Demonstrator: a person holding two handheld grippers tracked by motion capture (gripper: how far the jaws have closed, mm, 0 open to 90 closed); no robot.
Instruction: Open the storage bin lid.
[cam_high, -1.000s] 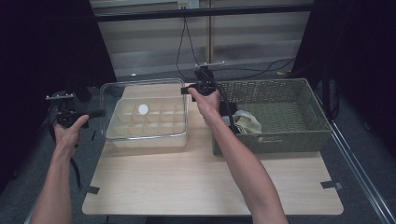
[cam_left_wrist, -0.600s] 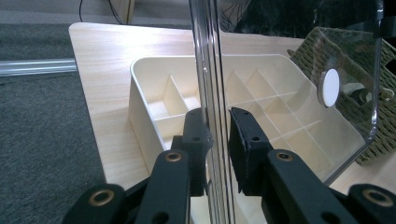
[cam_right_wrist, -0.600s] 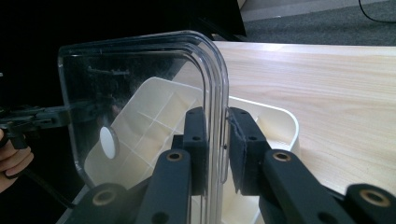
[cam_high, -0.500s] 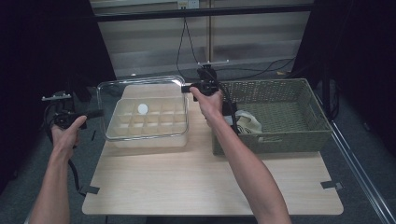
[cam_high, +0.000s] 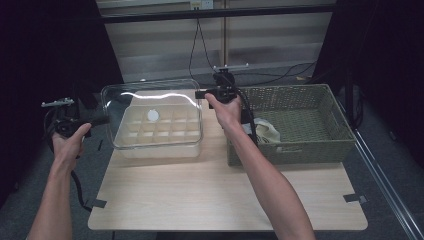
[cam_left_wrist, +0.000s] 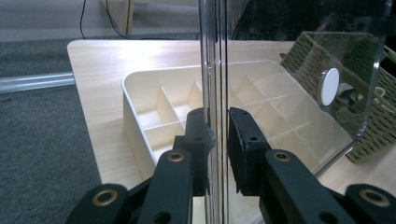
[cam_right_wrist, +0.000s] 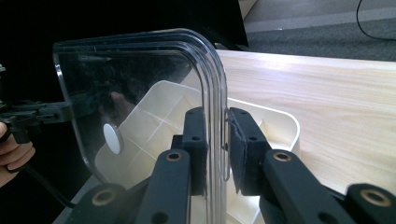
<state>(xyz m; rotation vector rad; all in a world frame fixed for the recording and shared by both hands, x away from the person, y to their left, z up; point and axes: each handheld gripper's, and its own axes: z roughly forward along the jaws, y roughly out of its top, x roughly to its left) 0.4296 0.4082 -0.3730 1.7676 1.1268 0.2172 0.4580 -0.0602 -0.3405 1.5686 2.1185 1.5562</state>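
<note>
1. The wooden table (cam_high: 225, 195) held my cream divider tray (cam_high: 157, 132), next to the woven basket (cam_high: 300, 125).
2. The clear lid (cam_high: 150, 107) had come up a little since a moment before, so it hung just above the tray, lifted off.
3. My left gripper (cam_left_wrist: 217, 140) had just squeezed tighter, pinching the lid's edge.
4. My right gripper (cam_right_wrist: 217, 140) pinched the other edge.

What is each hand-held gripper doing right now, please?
Left hand-held gripper: closed on the clear lid's edge.
Right hand-held gripper: closed on the lid's opposite edge.
</note>
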